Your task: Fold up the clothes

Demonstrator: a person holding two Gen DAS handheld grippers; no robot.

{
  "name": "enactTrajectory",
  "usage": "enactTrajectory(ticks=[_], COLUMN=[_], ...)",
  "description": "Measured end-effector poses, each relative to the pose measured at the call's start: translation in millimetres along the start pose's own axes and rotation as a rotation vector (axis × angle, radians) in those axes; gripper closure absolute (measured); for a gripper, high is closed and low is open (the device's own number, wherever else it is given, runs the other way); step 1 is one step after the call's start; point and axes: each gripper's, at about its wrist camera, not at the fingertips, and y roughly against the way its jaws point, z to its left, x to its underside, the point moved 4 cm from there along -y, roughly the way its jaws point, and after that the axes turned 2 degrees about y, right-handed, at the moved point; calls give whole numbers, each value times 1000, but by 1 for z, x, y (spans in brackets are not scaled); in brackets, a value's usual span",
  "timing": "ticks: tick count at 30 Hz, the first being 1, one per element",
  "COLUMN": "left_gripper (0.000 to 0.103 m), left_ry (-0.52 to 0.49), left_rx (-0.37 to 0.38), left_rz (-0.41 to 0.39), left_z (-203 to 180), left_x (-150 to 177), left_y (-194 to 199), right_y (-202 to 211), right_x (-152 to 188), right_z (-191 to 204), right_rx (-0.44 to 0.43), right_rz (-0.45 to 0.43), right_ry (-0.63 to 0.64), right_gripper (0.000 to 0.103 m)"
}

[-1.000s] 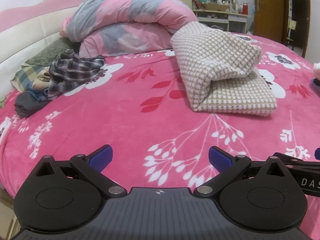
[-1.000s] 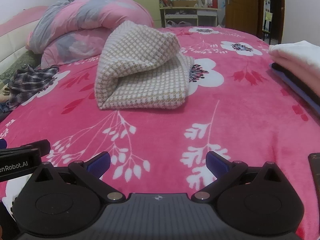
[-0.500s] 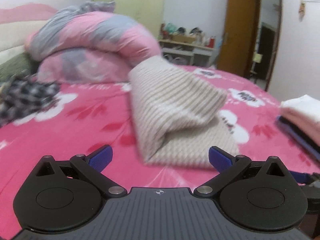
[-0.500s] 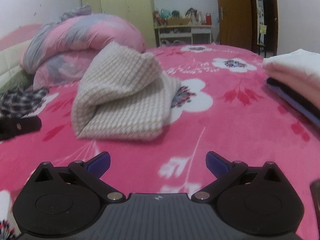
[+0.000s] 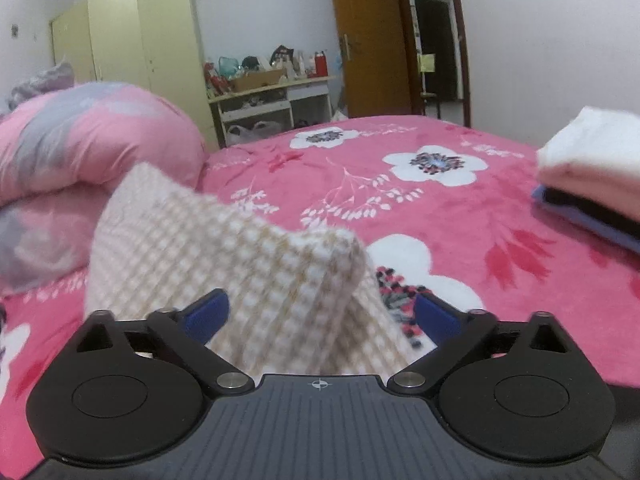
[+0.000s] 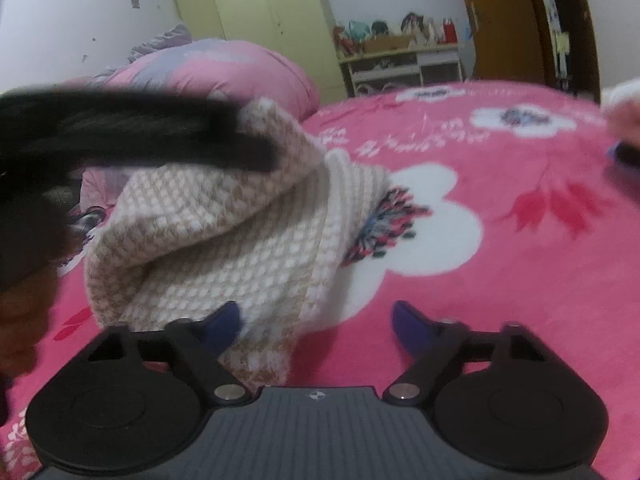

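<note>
Left gripper (image 5: 320, 314) wide, just been closing, astride raised fold of checked cloth (image 5: 240, 256), pads clear; right gripper (image 6: 316, 322) likewise closing, cloth edge between, untouched. Cloth heaped on pink bed (image 5: 460, 208) beside duvet (image 5: 80, 136).

White walls, a pale yellow wardrobe (image 5: 140, 40), a cluttered white shelf unit (image 5: 276, 100) and a brown wooden door (image 5: 372, 40) stand behind the bed's pink floral blanket (image 5: 460, 208).

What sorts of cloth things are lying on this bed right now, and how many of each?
Checked beige-and-white garment: 1
Stack of folded clothes: 1
Rolled pink-and-grey duvet: 1
Pink flowered bedspread: 1
Total: 4
</note>
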Motion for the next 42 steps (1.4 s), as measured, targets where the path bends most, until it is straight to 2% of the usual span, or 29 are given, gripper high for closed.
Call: enactTrajectory(ticks=[2,4,5,7,8,13,16,19,21,23,24,25,26,27,28,29,33,36,38,39,41,42], left_gripper=[42,57,68,79,80,81,80,79,73,54,50,40,26,19,7,1,0,1,9,12,28,28], left_ry=[-43,-37,-3,68,89,205,259,325,373,383,383,374,359,350,344,338,291,253,225,216,215,225], left_rx=[-69,-109,-112,-127,-154,-358,-486,-536,-533,-513,-501,-478,-447,-411,-370,-330,-215,-201,-200,-201,-210,-220], left_rz=[-7,-7,-19,-49,-65,-127,-54,54,83,78,70,54,31,13,-2,-18,0,53,114,150,208,225], left_z=[-2,4,12,33,45,124,175,217,235,241,242,242,240,239,239,239,231,227,225,225,229,231], left_x=[3,6,6,4,4,10,29,58,71,77,79,78,75,71,67,62,42,29,26,26,31,34], left_y=[-13,-17,-13,2,12,68,86,96,106,114,118,120,120,119,116,113,78,36,5,-9,-32,-40], right_y=[4,7,7,8,8,9,6,4,4,5,6,7,9,12,16,17,9,-19,-44,-59,-88,-104], right_x=[2,4,5,6,6,6,7,7,6,4,4,3,0,-4,-8,-15,-47,-70,-84,-90,-99,-103], right_z=[1,4,6,7,7,2,-2,-4,-5,-5,-6,-6,-6,-5,-5,-4,-1,2,2,1,0,0], right_rx=[-25,-48,-56,-72,-82,-116,-125,-128,-126,-125,-124,-123,-114,-101,-90,-86,-87,-75,-71,-74,-51,-27], right_rz=[-19,-34,-35,-37,-38,-35,-23,-7,4,15,21,26,25,20,10,-3,-49,-53,-51,-39,5,33], right_ry=[7,24,30,33,27,-17,-41,-53,-56,-58,-59,-61,-55,-45,-38,-33,-9,33,47,49,54,60], right_gripper=[34,39,43,46,48,50,50,50,50,49,49,48,48,48,47,45,36,23,11,11,10,10])
